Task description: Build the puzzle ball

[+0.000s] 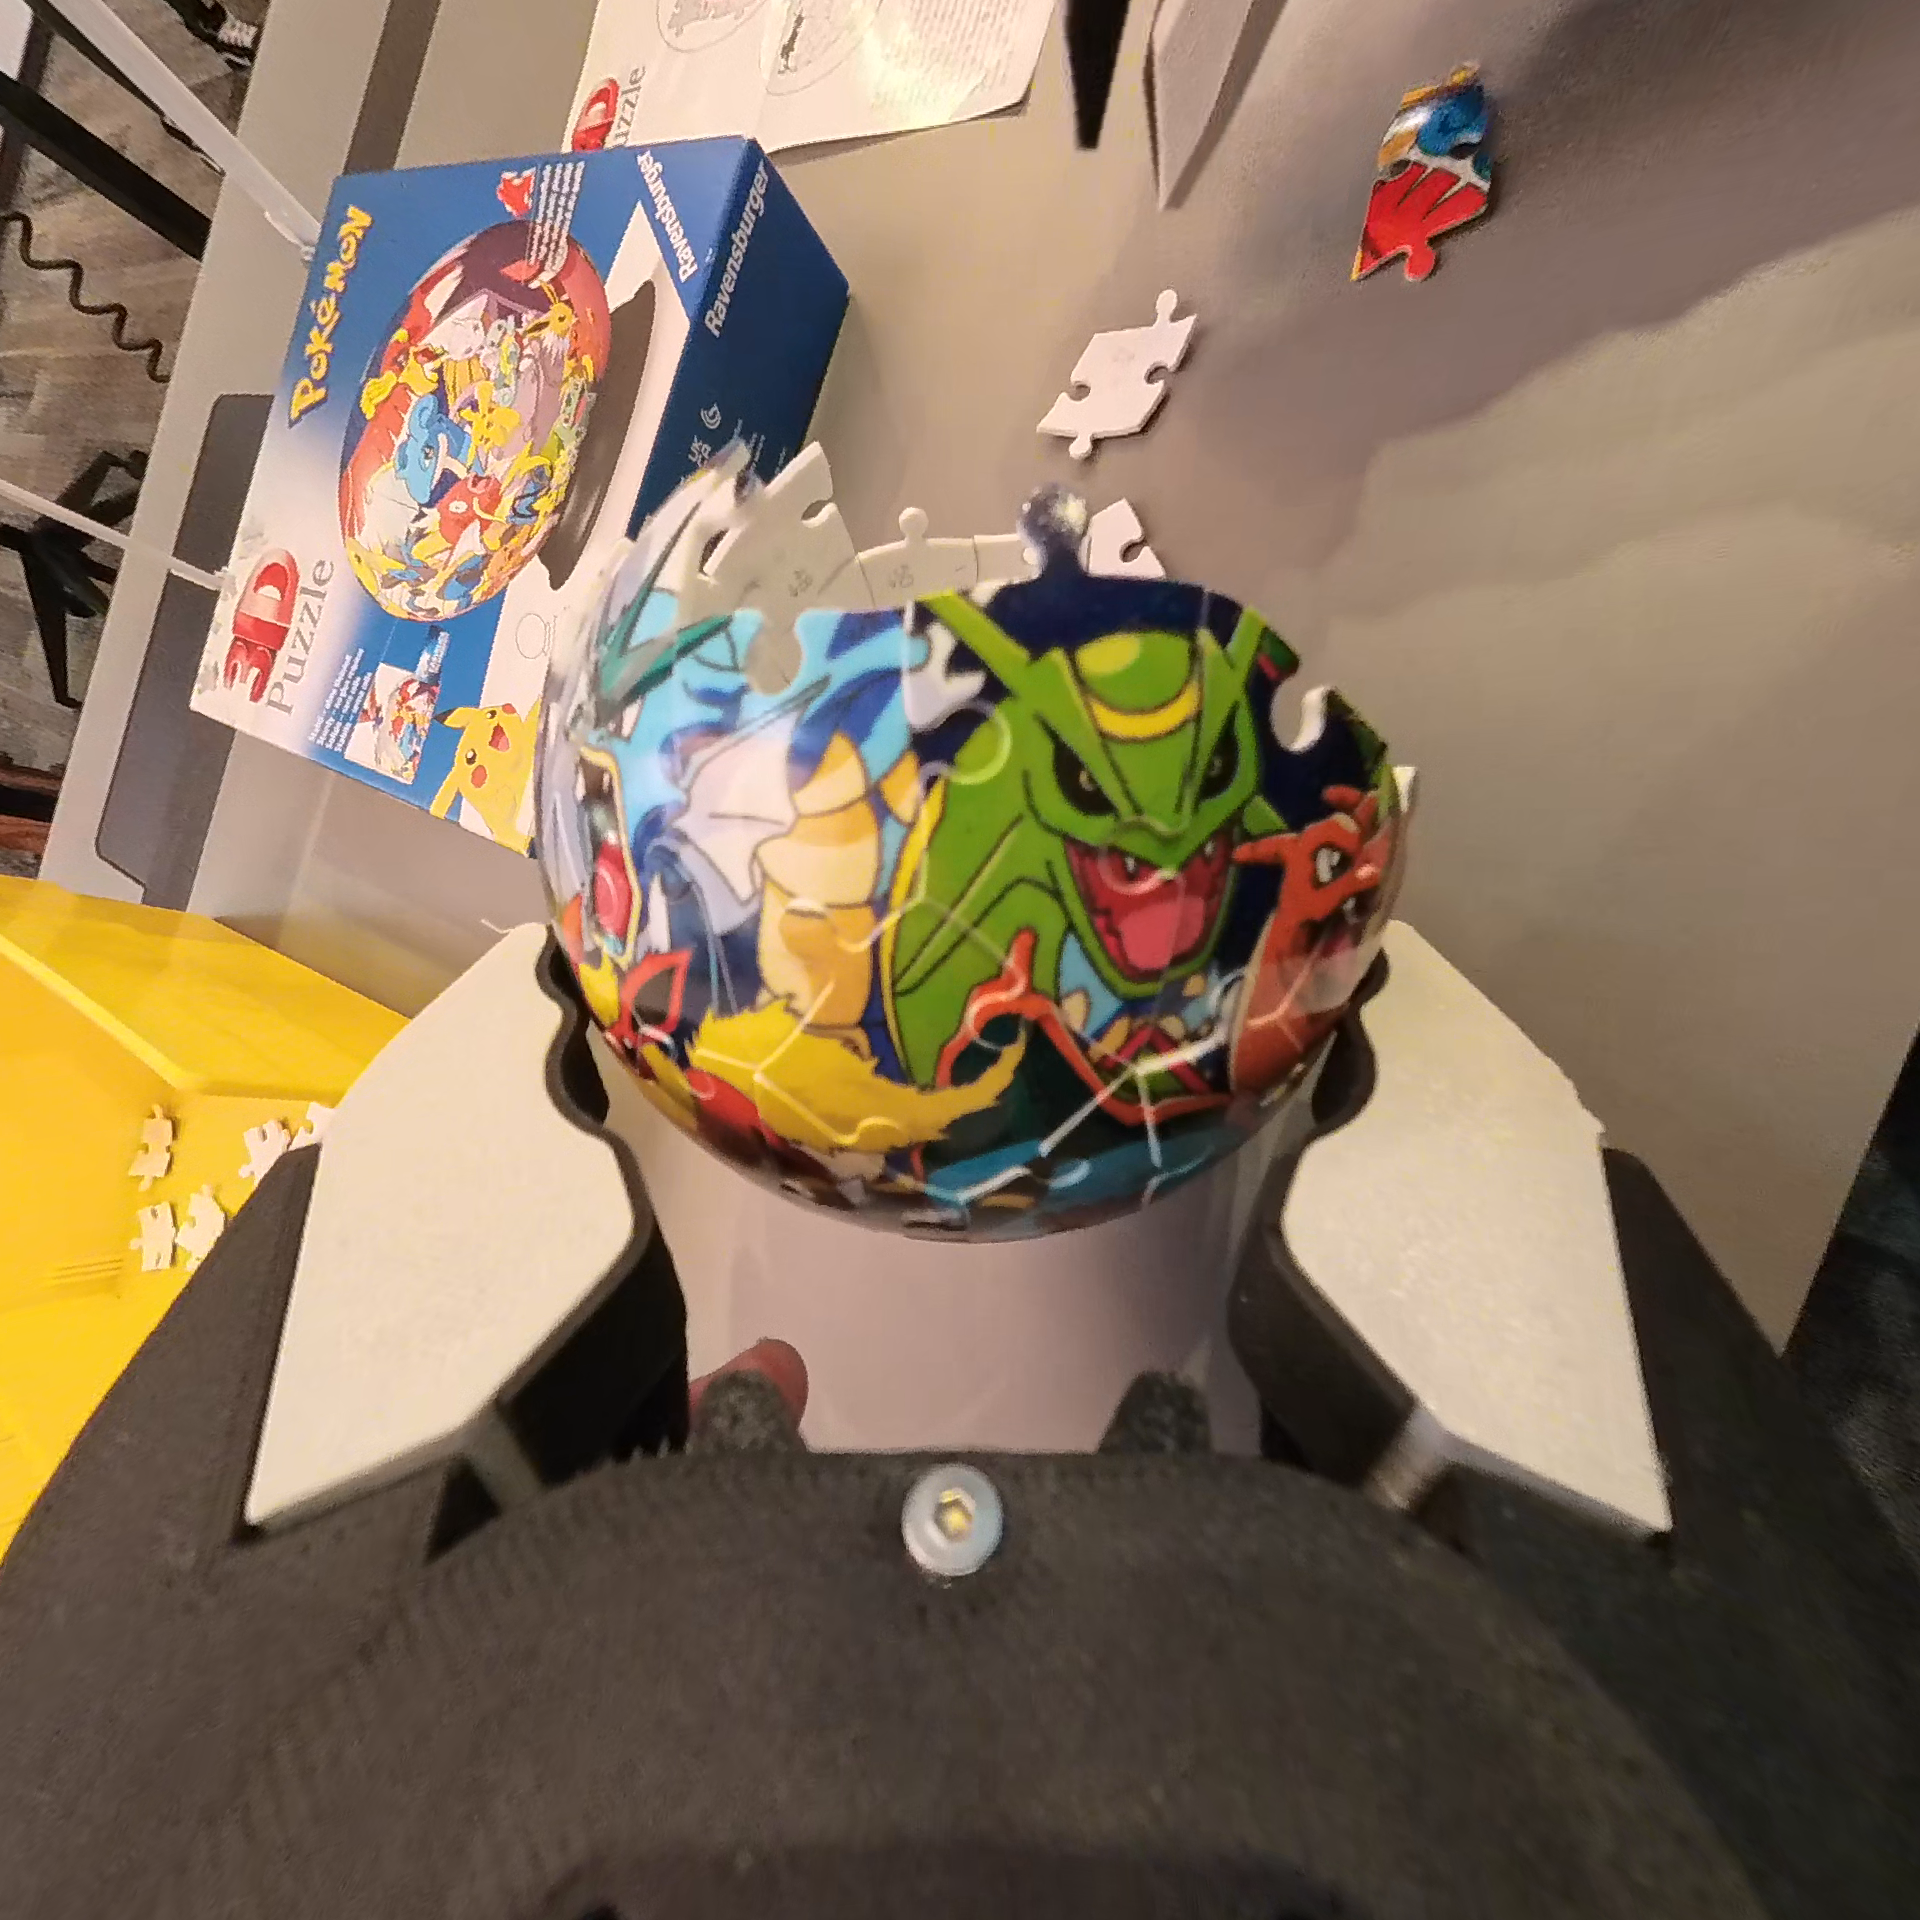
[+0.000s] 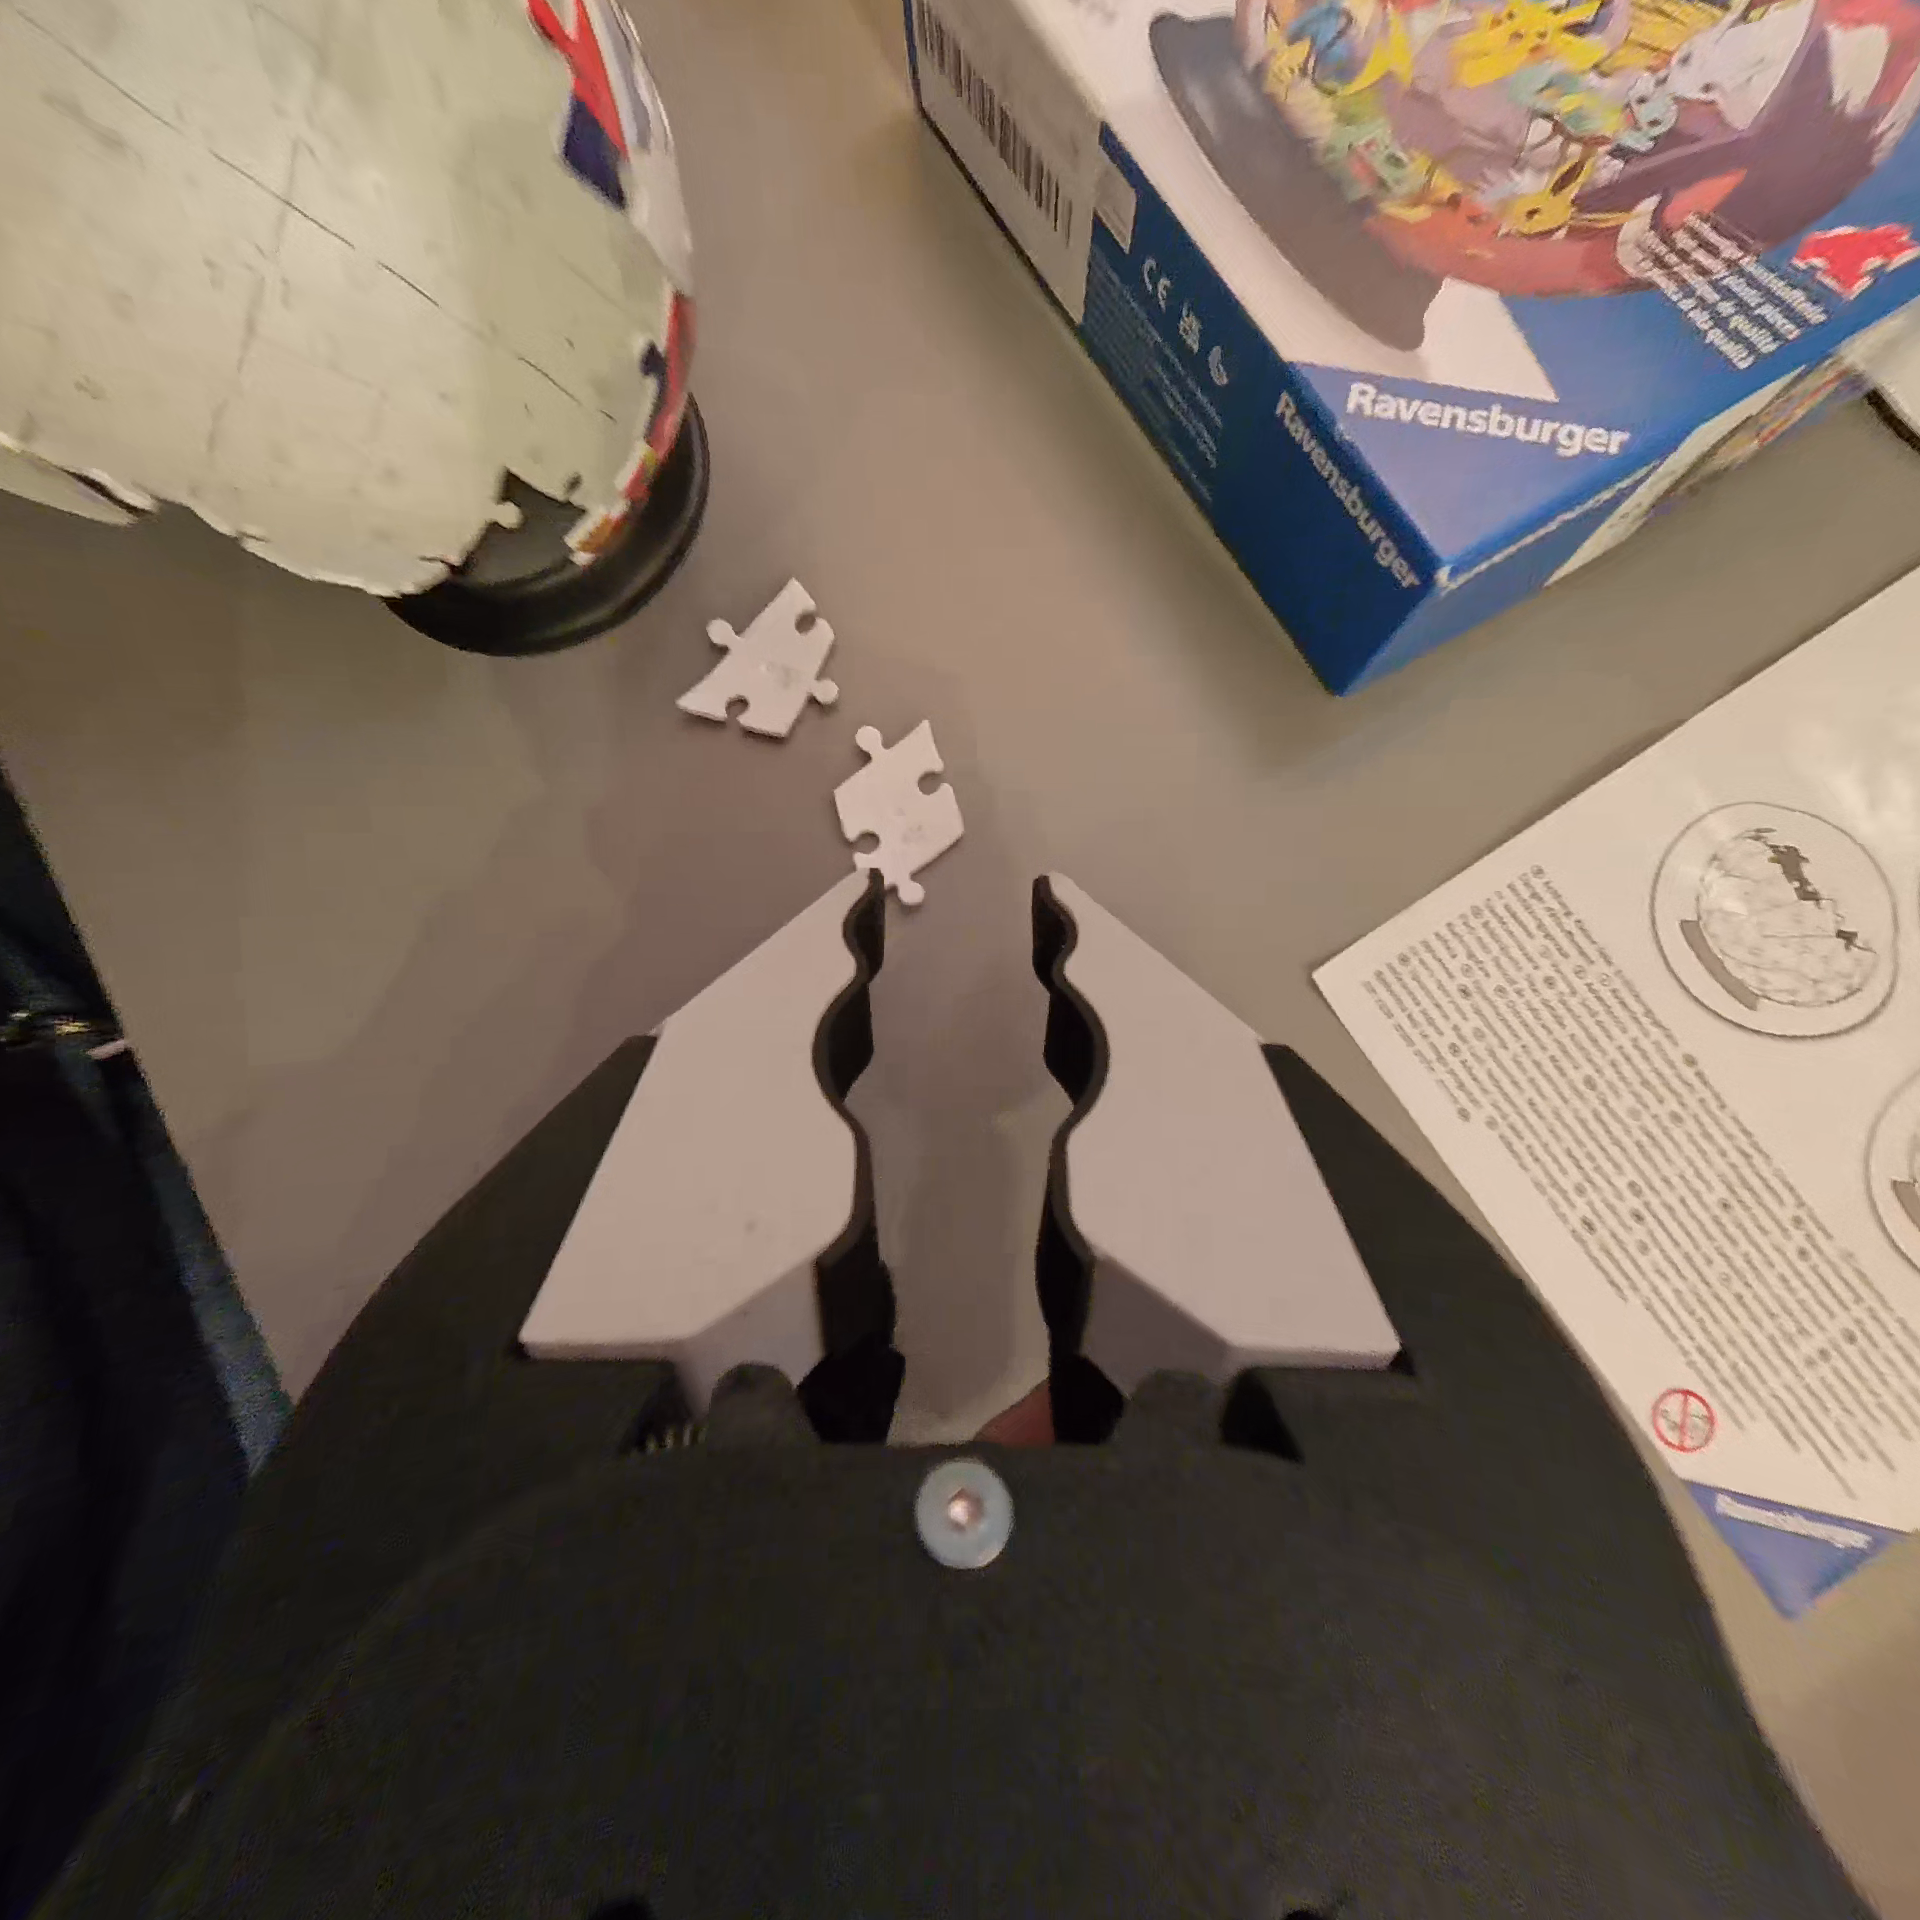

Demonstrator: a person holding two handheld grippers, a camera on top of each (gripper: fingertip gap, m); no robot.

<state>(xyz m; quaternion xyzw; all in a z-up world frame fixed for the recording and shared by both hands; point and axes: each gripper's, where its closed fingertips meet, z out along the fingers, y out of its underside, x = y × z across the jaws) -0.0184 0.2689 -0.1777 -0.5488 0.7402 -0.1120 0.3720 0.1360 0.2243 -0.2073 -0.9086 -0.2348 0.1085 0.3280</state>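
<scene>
**A thin shell in your left gripper: squeeze the wall, never the rim**

The half-built puzzle ball (image 1: 966, 904), a hollow shell of curved plastic pieces printed with bright cartoon creatures, sits between the fingers of your left gripper (image 1: 961, 987), lifted above the grey surface (image 1: 1558, 623). The jaws are spread wide and pressed on its lower sides, so you are pinching the ball across its broadest part. Judge it light but fragile: only interlocking tabs hold it together, and the jagged open rim at the far side will flex or pop apart under a hard squeeze. The glossy print will probably slip. Keep your grip low on the closed wall, away from the loose edge.

In the right wrist view the ball's white inside (image 2: 312, 260) shows at far left, over a round black stand (image 2: 582, 582).

Your right gripper (image 2: 956, 894) is empty, its jaws a little apart, hovering just near of a small white face-down puzzle piece (image 2: 899, 816); a second white piece (image 2: 764, 665) lies just beyond. Thin, flat and stiff, they are best taken by the edges.

The blue cardboard puzzle box (image 2: 1351, 436) lies far right, the white instruction sheet (image 2: 1662, 1143) at near right.
</scene>
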